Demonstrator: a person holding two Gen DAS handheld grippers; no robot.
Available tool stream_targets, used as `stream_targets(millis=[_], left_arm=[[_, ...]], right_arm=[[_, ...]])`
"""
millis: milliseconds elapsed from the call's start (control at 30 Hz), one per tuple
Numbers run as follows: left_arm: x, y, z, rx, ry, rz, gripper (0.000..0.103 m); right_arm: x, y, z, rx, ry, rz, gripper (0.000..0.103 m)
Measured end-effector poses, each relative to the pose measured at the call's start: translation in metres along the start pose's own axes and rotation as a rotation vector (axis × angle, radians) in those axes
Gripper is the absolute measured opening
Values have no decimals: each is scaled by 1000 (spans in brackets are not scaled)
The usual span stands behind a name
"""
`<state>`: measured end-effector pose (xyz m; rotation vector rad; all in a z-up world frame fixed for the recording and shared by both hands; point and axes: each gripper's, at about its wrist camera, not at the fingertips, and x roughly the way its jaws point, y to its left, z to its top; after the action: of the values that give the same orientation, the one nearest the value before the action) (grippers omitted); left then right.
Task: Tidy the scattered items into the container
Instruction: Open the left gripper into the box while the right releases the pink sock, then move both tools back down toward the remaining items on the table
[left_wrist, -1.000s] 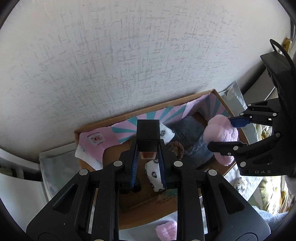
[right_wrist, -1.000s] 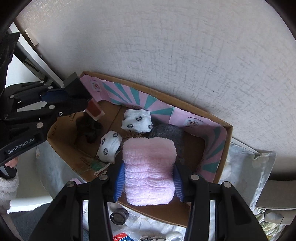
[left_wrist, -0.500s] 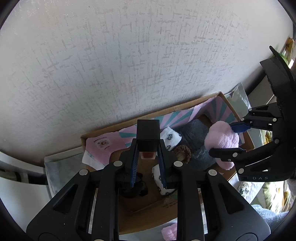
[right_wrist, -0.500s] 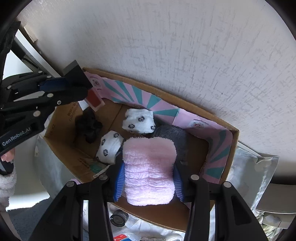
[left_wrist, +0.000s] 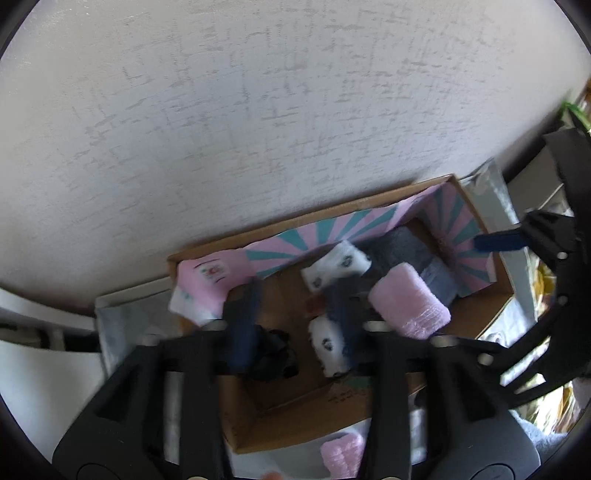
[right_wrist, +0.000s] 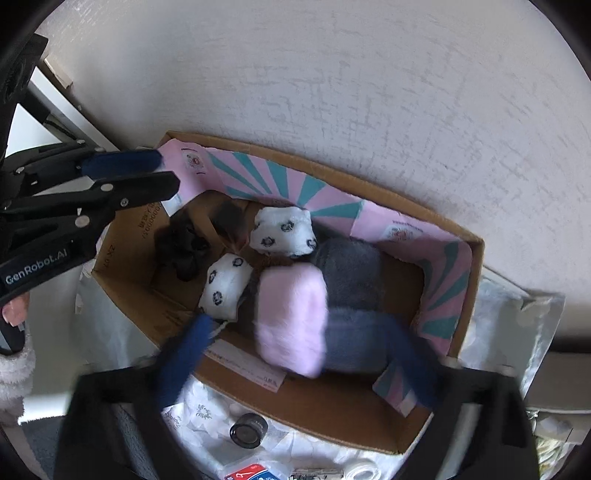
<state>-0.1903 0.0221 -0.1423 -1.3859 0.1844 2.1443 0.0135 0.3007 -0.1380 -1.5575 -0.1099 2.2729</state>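
Both tools now spread: right tool (right_wrist: 295, 354) dropped pink roll (right_wrist: 291, 317) ahead into box (right_wrist: 476, 280); left tool (left_wrist: 291, 317) released too.

A white textured wall (right_wrist: 332, 74) fills the upper part of both views. A white floral-printed cloth (right_wrist: 207, 417) is spread near the bottom of the right wrist view. To the right lies a crumpled silvery plastic bag (right_wrist: 517, 317), and a grey-white panel (left_wrist: 33, 369) shows at the left edge of the left wrist view.
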Motion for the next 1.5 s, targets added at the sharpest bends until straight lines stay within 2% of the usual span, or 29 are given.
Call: stream_targets(millis=[33,100,167,300,367,433,533,600,700,800,867,967,1067,1133,1267,1367,1500], left_arm=[[-4,1,-1,-7,-20,10,103],[-17,1,-5,-23,-92,10,103],[-21,0,-5,-21,-91,2,103],[-38,-4,-9,-21,-128,3,103],[-48,-7,-14,-27,-154,-25,103],[-51,-12,-16,-29,-156,-50,103],[-60,-19,-24,-34,-166,-85,103],[-67,-24,-31,-31,-183,-120,103],[-76,-32,-42,-18,-214,-142,103],[-82,-32,-55,-56,-245,-189,103],[-83,-32,-62,-57,-254,-160,103],[-89,-32,-76,-64,-289,-77,103],[-97,-30,-89,-79,-323,-21,103],[-99,-26,-95,-102,-316,-18,103],[-98,-19,-109,-149,-291,-72,103],[-100,-18,-121,-168,-287,-49,103],[-100,-12,-146,-217,-299,-31,103]], right_arm=[[-2,0,-2,-15,-10,-10,102],[-8,0,-6,-30,-27,-49,102],[-14,-3,-11,-25,-52,-67,102],[-27,-11,-18,19,-111,-29,102],[-33,-11,-22,37,-129,10,102],[-41,-3,-29,10,-146,32,102],[-55,9,-37,-29,-178,21,102],[-69,14,-43,-46,-244,8,102],[-94,25,-55,-84,-384,-54,102],[-109,35,-70,-117,-489,-101,102],[-107,36,-74,-108,-491,-122,102],[-97,32,-81,-79,-469,-81,102],[-99,30,-95,-52,-496,-63,102],[-103,31,-105,-46,-523,-66,102],[-106,26,-121,-13,-519,-43,102],[-101,19,-134,22,-479,-7,102],[-103,15,-162,60,-511,-36,102]])
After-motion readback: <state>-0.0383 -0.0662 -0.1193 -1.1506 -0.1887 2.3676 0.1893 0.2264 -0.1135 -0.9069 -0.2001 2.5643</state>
